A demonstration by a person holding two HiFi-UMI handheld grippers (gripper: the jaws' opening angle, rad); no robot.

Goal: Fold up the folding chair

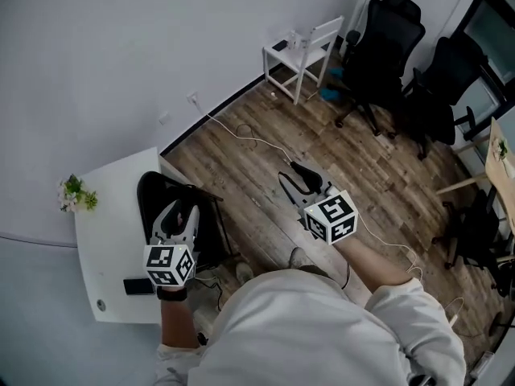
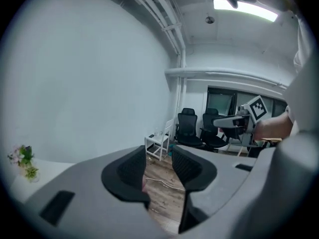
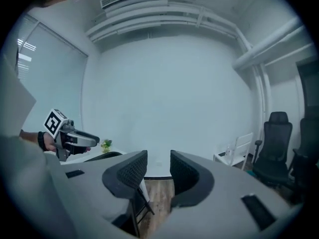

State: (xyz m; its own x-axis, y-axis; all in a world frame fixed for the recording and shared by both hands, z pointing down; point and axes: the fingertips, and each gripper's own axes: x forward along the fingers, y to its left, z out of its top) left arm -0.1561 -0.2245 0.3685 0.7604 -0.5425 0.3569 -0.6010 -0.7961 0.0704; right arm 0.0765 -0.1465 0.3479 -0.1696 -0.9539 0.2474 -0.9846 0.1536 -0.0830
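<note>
The black folding chair (image 1: 153,195) stands on the wood floor against the right edge of the white table (image 1: 105,240). My left gripper (image 1: 180,213) hangs just above it, jaws open with nothing between them. My right gripper (image 1: 294,175) is to the chair's right, over bare floor and apart from it, also open and empty. In the right gripper view the chair's dark seat (image 3: 97,156) and thin legs (image 3: 139,203) show below the jaws of the right gripper (image 3: 158,176), with the left gripper (image 3: 77,139) at the left. The left gripper (image 2: 158,171) view looks across the room to the right gripper (image 2: 234,121).
A dark phone (image 1: 138,286) and a small plant (image 1: 76,193) sit on the table. A white cable (image 1: 249,141) trails over the floor. At the far wall stand a white wooden chair (image 1: 307,48) and black office chairs (image 1: 390,43). A wooden desk edge (image 1: 499,163) is at the right.
</note>
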